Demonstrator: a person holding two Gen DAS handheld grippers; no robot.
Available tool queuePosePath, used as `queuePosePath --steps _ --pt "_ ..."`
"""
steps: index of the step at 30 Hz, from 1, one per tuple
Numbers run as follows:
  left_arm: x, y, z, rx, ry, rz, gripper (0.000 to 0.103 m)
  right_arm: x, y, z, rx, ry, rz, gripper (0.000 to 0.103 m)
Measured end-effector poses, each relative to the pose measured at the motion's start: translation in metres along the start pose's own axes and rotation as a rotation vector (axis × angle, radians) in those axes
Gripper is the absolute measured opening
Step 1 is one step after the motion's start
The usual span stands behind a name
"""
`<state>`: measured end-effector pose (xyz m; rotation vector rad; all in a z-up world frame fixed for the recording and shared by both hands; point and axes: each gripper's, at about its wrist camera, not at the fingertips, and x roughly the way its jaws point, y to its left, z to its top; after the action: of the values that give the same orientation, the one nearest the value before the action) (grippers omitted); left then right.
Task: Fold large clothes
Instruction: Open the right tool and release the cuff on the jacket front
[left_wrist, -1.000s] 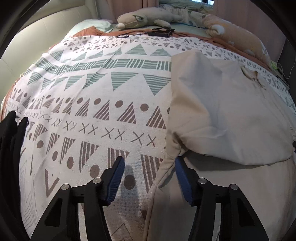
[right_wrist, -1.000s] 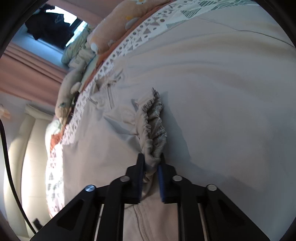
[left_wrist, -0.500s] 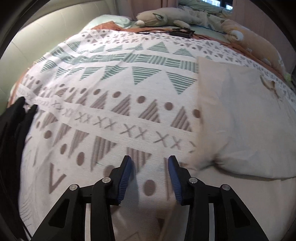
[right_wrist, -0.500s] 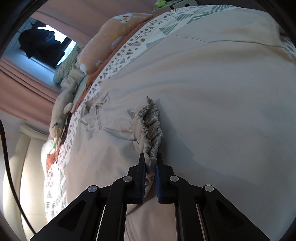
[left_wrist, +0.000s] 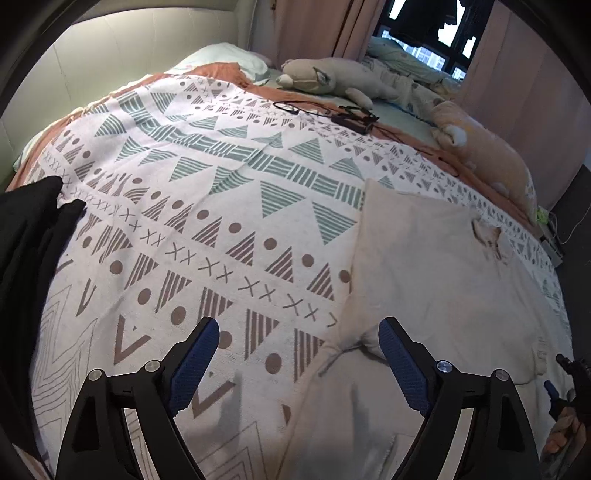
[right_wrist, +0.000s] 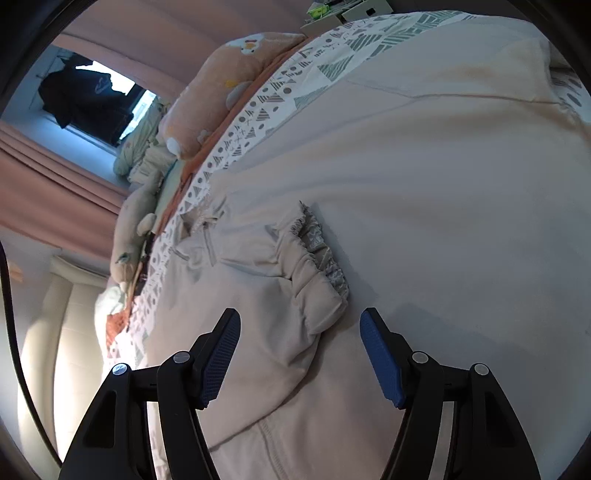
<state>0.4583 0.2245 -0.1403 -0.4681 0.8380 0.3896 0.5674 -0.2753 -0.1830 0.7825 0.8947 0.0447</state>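
beige sweatshirt (left_wrist: 436, 280) lies spread on the patterned bedspread (left_wrist: 207, 206) of the bed, toward its right side, with its zip collar (left_wrist: 489, 236) pointing away toward the plush toys (left_wrist: 332, 75). one sleeve has been laid across the body, so its gathered cuff (right_wrist: 319, 273) rests on the chest panel; that reads as the first fold done. the right hand-held gripper (right_wrist: 299, 350) hangs just short of the cuff with its jaws wide apart and nothing between them. the left hand-held gripper (left_wrist: 297, 363) is likewise spread and empty, poised over the near edge of the garment where a puckered crease (left_wrist: 351, 341) gathers. what seems left: the other sleeve, smoothing that pucker, then folding the body over on itself. dark clothing (left_wrist: 26, 236) sits at the bed's left edge, apart.
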Motion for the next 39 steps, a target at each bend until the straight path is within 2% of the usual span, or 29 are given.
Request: queuePosePath --steps 4,6,9,15,22,26,30,36,39 --pt "-0.027 -0.015 0.003 -0.022 -0.025 -0.081 0.09 -0.031 0.003 -0.002 -0.009 -0.027 0.016 0.068" --pt "-0.04 -0.025 0.003 -0.042 -0.045 -0.142 0.097 -0.044 0.002 0.0 -0.014 -0.03 -0.003 0.068" --pt "-0.056 -0.041 0.001 -0.061 -0.062 -0.208 0.101 -0.063 -0.005 0.003 -0.022 -0.024 0.021 0.068" --pt "-0.07 -0.079 -0.005 -0.068 -0.055 -0.314 0.101 -0.118 -0.023 0.017 -0.104 -0.062 -0.039 0.068" --pt "-0.083 -0.126 -0.014 -0.013 -0.051 -0.394 0.101 -0.196 -0.049 0.046 -0.191 -0.147 -0.136 0.068" --pt "-0.09 -0.152 -0.025 0.04 -0.055 -0.409 0.101 -0.235 -0.079 0.068 -0.189 -0.187 -0.175 0.068" --pt "-0.091 -0.174 -0.036 0.052 -0.045 -0.434 0.101 -0.261 -0.118 0.09 -0.172 -0.225 -0.201 0.068" --pt "-0.081 -0.216 -0.055 0.149 -0.049 -0.39 0.1 -0.274 -0.186 0.127 -0.083 -0.255 -0.22 0.066" --pt "-0.071 -0.236 -0.066 0.19 -0.021 -0.376 0.096 -0.265 -0.211 0.144 -0.045 -0.259 -0.207 0.058"
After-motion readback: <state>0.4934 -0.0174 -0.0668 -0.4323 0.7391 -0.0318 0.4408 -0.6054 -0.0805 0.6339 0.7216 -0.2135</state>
